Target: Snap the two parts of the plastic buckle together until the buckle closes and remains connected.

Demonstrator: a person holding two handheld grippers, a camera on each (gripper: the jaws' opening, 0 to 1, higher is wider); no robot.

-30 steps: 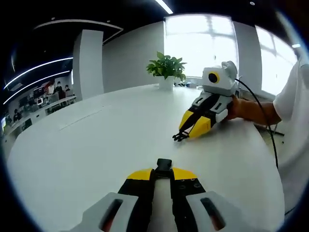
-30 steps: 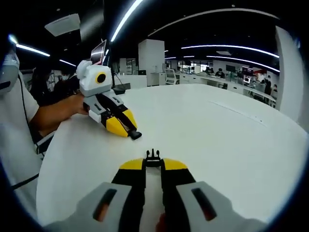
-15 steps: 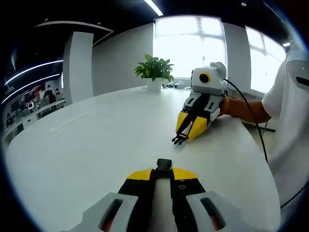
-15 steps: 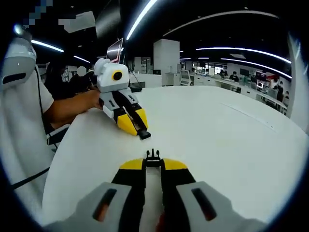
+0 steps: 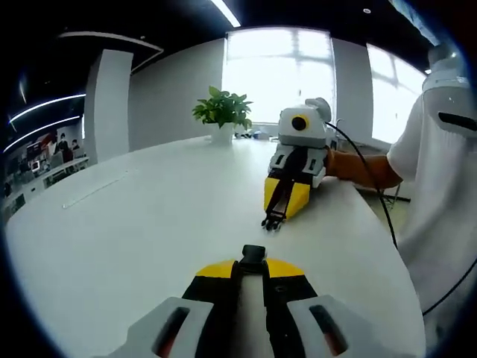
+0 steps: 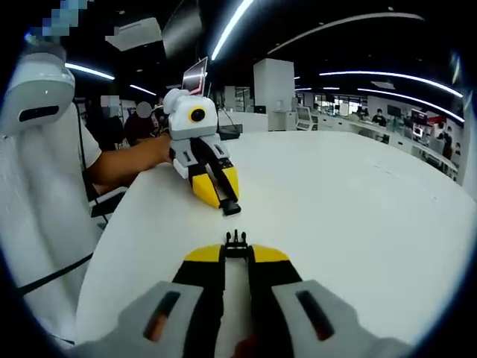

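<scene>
We held each half of the buckle in its own claw above the white table. At the bottom centre of the left gripper view, the left gripper was clamped shut on the socket half, a small black block poking past the tips. At the bottom centre of the right gripper view, the right gripper pinched the pronged half the same way. Each claw appeared in the other's view, near but apart, tips roughly facing. We judged the step to be alignment before mating; next we needed to line prongs with socket and push straight together.
</scene>
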